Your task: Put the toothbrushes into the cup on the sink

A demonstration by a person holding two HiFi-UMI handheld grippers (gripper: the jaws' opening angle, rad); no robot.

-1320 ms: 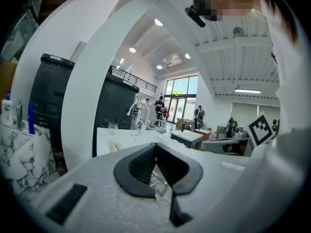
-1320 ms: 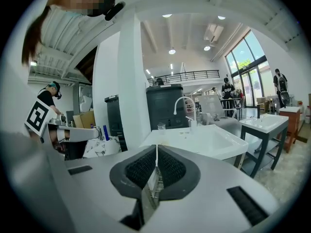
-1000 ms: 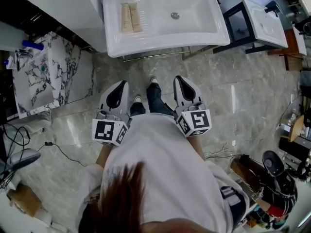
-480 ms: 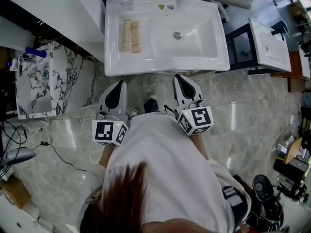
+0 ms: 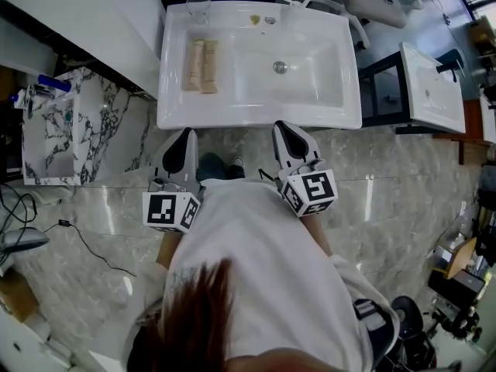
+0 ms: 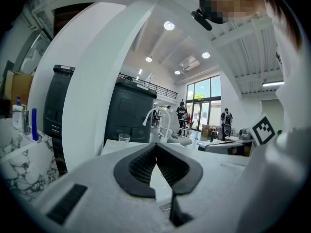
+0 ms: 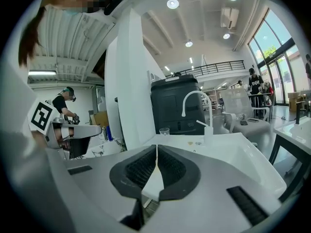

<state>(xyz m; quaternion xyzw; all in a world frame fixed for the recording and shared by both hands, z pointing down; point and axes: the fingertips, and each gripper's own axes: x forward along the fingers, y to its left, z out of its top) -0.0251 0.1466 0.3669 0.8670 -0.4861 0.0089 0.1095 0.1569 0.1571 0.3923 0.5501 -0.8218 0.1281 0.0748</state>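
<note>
At the far left stands a white-and-black marbled surface (image 5: 54,130). The white ceramic sink (image 5: 256,115) has a clear glass cup (image 5: 198,6) at its far left corner. Two long beige toothbrushes (image 5: 199,66) lie side by side on its left ledge, nearer than the cup. Just near of the sink's front edge, the left gripper (image 5: 184,136) has its jaws closed on nothing. To its right, the right gripper (image 5: 284,129) is likewise closed and empty.

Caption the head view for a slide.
Person facing sink, left tongs and right tongs shut, two toothbrushes on its left ledge, cup at the back-left corner.
</note>
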